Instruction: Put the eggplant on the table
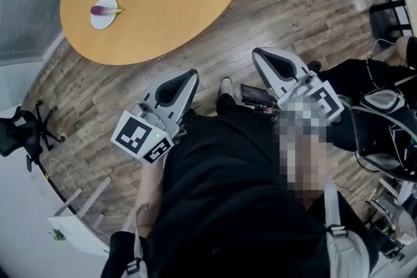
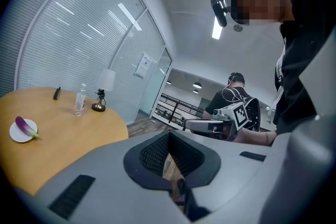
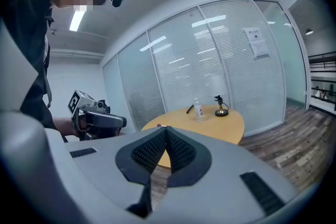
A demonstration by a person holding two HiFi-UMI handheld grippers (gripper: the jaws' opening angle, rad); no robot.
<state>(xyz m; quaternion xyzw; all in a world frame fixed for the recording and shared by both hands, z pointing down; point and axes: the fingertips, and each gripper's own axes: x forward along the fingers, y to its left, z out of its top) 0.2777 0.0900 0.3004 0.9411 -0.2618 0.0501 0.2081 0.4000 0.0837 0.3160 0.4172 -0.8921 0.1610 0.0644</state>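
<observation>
Round wooden table (image 1: 169,3) holds the eggplant (image 1: 104,10), lying crosswise on a white plate (image 1: 103,21), well ahead-left of the left gripper (image 1: 190,77) and right gripper (image 1: 260,54), both clenched empty; the left is nearer.

This is looking like an office meeting room: glass partition walls (image 3: 210,60) with blinds are curving round a round wooden table (image 1: 163,3) at eleven o'clock in the head view, a black swivel chair (image 1: 23,130) is standing at nine o'clock on wood-plank flooring (image 1: 313,3), and a ceiling strip light (image 3: 77,19) is glowing overhead.
</observation>
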